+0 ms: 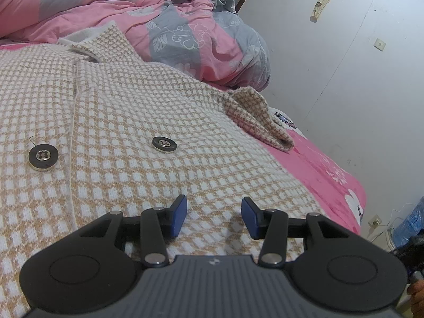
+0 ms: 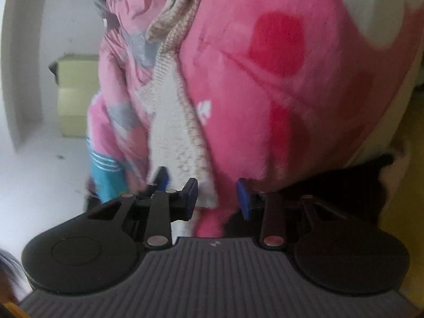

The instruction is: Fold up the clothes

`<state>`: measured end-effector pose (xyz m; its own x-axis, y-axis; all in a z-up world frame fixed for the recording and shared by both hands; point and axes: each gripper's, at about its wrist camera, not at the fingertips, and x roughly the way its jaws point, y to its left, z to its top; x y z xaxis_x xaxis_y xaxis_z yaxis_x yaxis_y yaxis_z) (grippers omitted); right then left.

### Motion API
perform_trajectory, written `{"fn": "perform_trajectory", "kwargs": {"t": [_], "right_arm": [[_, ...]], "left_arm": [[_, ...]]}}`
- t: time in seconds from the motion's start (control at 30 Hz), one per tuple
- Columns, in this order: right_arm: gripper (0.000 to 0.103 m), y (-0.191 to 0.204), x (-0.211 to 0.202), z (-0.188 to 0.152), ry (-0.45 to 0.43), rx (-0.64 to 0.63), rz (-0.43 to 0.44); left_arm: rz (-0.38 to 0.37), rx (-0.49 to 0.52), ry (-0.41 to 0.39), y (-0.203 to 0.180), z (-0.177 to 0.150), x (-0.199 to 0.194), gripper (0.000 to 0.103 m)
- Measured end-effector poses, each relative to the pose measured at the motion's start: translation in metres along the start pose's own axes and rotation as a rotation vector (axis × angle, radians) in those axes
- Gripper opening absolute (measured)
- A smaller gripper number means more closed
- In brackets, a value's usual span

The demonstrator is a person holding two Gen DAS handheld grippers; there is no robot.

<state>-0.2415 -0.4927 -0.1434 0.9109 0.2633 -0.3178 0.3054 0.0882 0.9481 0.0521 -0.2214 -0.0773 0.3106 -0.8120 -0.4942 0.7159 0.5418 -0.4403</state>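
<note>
Two grippers stand with fingers apart and nothing between them: the left gripper (image 1: 214, 216) hovers over the checked coat (image 1: 127, 122) spread flat on the pink bed (image 1: 318, 164). The right gripper (image 2: 217, 198), blurred, faces the coat's edge; its sleeve (image 1: 259, 122), bunched at the bedside, may slide off or fold in crooked.

The coat (image 1: 127, 122) is tan-and-white check with black, silver-rimmed buttons (image 1: 164, 144), the bedsheet (image 1: 326, 169) bright pink with white flowers, the quilt (image 1: 185, 26) pink and grey with outlined flowers, and the tongs' pads (image 1: 179, 216) blue.
</note>
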Motion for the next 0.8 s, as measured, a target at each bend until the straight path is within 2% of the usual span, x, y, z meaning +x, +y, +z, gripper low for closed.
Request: {"fn": "perform_trajectory", "kwargs": {"t": [0.1,0.33,0.4,0.53,0.57,0.63,0.67,0.7,0.8], "right_arm": [[0.034,0.008,0.005,-0.006,0.023,0.012,0.048],[0.035,-0.003,-0.005,-0.01,0.046,0.088,0.046],[0.046,-0.009,-0.008,-0.013,0.036,0.121,0.072],[0.047,-0.021,-0.003,-0.018,0.05,0.177,0.141],[0.044,-0.021,-0.001,-0.018,0.052,0.183,0.164],[0.031,-0.02,0.0,-0.018,0.036,0.178,0.189],[0.017,-0.019,-0.002,-0.017,0.015,0.164,0.184],[0.009,-0.016,-0.003,-0.015,-0.007,0.149,0.178],[0.007,0.002,-0.012,-0.013,-0.068,0.018,0.138]], "left_arm": [[0.0,0.0,0.0,0.0,0.0,0.0,0.047],[-0.004,-0.003,-0.001,0.0,0.0,0.0,0.047],[-0.006,-0.005,-0.002,0.0,0.0,0.0,0.047],[-0.008,-0.006,-0.001,0.002,0.0,-0.001,0.047],[-0.009,-0.007,-0.001,0.002,0.0,-0.001,0.047],[-0.01,-0.007,-0.002,0.002,0.0,-0.001,0.047],[-0.01,-0.007,-0.002,0.002,0.0,-0.001,0.047],[-0.01,-0.007,-0.002,0.002,0.001,-0.001,0.047],[-0.009,-0.008,-0.002,0.002,0.0,0.0,0.047]]}}
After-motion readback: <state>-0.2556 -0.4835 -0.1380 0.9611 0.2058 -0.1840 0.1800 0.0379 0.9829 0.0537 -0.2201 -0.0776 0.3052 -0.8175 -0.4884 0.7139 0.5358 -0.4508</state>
